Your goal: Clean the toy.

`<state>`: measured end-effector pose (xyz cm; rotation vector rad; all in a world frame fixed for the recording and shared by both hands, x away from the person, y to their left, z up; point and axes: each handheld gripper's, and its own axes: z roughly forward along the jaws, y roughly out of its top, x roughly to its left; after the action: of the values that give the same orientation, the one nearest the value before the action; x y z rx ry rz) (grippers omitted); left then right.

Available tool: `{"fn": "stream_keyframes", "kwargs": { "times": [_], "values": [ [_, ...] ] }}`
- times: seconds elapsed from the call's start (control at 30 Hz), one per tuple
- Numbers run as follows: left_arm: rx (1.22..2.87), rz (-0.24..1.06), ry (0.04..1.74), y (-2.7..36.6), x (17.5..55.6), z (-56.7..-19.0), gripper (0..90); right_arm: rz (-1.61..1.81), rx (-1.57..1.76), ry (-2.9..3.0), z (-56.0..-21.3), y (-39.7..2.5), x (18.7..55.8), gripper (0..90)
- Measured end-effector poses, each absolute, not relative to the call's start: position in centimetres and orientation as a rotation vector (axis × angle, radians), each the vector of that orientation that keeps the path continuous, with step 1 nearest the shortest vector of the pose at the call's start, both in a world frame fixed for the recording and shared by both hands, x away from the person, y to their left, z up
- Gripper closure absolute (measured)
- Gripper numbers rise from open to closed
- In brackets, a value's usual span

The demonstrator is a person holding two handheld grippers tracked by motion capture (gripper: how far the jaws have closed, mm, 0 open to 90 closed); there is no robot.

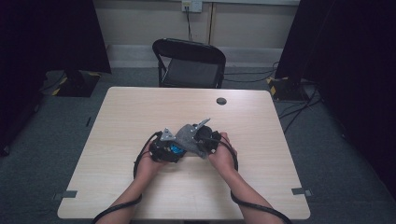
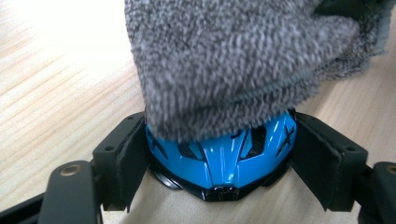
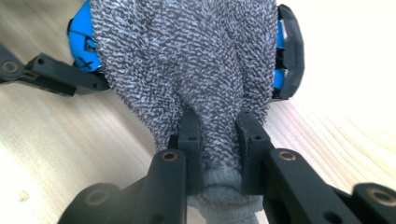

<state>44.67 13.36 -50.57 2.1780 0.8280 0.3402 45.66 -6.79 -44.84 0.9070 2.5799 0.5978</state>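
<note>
Pale wooden table (image 1: 140, 116) | left gripper (image 2: 219, 154) clamping small glossy blue helmet (image 2: 224, 156) | right gripper (image 3: 218, 135) pinching fuzzy grey cloth (image 3: 187, 60), draping it over helmet

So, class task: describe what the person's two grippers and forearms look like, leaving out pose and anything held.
Both the left gripper and the right gripper are black, with two flat fingers lined with dark pads and hinged on arms with brass-coloured rivets. Each carries a grey three-cornered plate on top. A black cable loops from each along the forearm. The forearms are bare, with no sleeves or gloves visible.
</note>
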Motion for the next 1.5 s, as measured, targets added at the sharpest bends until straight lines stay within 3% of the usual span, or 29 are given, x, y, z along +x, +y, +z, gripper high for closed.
{"fn": "stream_keyframes", "kwargs": {
  "times": [1.5],
  "values": [
    [2.179, 0.341, 0.828, 13.4, 44.7, -50.6, 23.6, 0.581, 1.057, 2.511, -44.2, -9.6, 48.0, 75.4]
  ]
}}
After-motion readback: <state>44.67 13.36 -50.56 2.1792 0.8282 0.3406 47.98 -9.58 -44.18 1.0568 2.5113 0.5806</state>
